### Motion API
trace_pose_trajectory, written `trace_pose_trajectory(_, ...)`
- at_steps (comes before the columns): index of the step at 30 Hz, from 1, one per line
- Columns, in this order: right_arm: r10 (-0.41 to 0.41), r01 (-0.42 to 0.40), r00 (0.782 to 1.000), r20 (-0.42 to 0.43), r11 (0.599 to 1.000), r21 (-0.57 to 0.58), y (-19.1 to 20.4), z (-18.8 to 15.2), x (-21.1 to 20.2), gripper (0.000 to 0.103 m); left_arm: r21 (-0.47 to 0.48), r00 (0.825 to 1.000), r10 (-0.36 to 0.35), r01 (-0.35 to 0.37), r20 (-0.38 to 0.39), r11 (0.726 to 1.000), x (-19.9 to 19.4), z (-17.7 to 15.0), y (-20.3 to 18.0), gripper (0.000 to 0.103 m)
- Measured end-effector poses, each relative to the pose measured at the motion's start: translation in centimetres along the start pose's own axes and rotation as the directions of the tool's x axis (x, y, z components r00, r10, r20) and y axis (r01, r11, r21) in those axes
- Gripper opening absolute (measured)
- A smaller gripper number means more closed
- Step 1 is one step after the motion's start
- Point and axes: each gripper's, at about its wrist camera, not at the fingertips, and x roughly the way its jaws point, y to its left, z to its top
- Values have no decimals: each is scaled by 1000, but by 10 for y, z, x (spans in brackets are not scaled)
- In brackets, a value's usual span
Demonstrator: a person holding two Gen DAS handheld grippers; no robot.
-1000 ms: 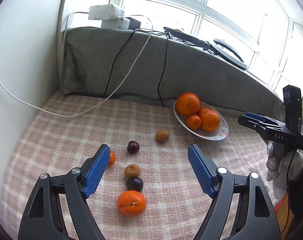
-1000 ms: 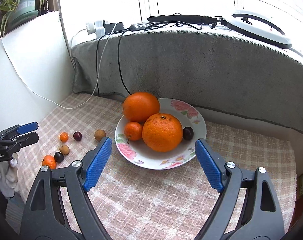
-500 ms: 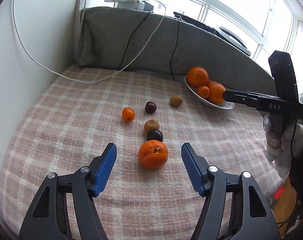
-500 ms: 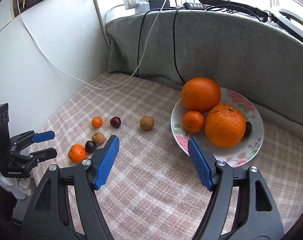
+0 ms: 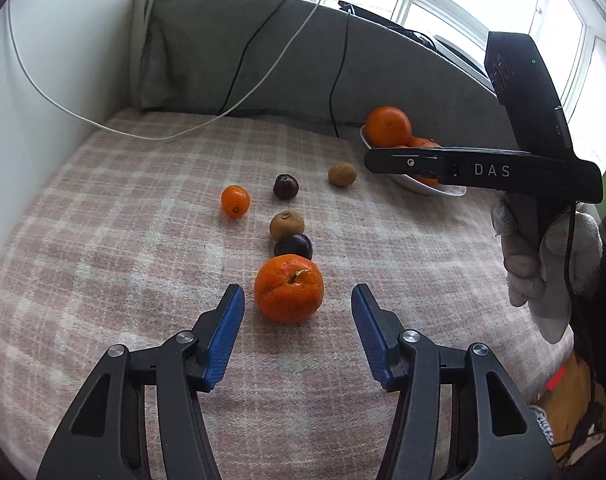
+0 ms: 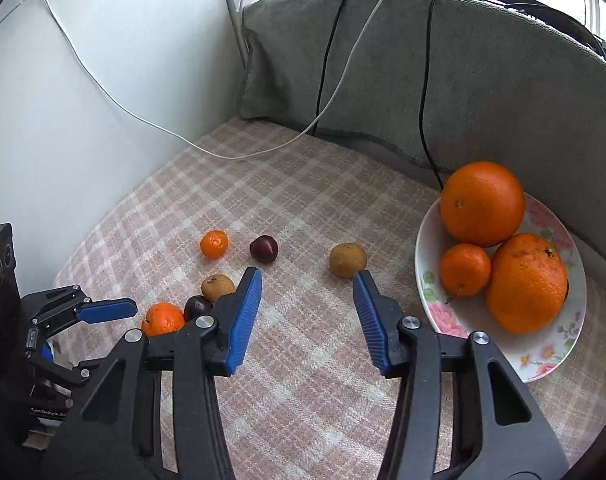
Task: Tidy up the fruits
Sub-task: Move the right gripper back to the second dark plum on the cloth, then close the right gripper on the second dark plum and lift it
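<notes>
My left gripper is open, its blue pads either side of a tangerine on the checked cloth, just short of it. Behind the tangerine lie a dark plum, a brown kiwi, a small orange, a second plum and a second kiwi. My right gripper is open and empty, low over the cloth just short of that far kiwi. The flowered plate at right holds two big oranges and a small one.
A grey padded back runs behind the cloth-covered table, with black and white cables hanging down it onto the cloth. A white wall closes the left side. Windows are behind.
My left gripper has moved forward and down to the tangerine. My right gripper has swung left away from the plate and come down towards the loose kiwi.
</notes>
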Motion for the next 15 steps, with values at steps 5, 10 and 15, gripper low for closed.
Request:
trace_pose_trajectory(5,24,-26,999,-48,999,-33,16,9,30,42,-7,1000,-3,3,-10,1000,5,0,3,54)
trace_pose_trajectory(10,33,-37,996,-81,998,-47,23,14,54,39,-18,1000,-11,11,-26,1000,13,1,6,51)
trace_pose_trajectory(15,32,-39,994,-104,997,-62,28,17,69,37,-34,999,-26,25,-40,999,21,2,9,48)
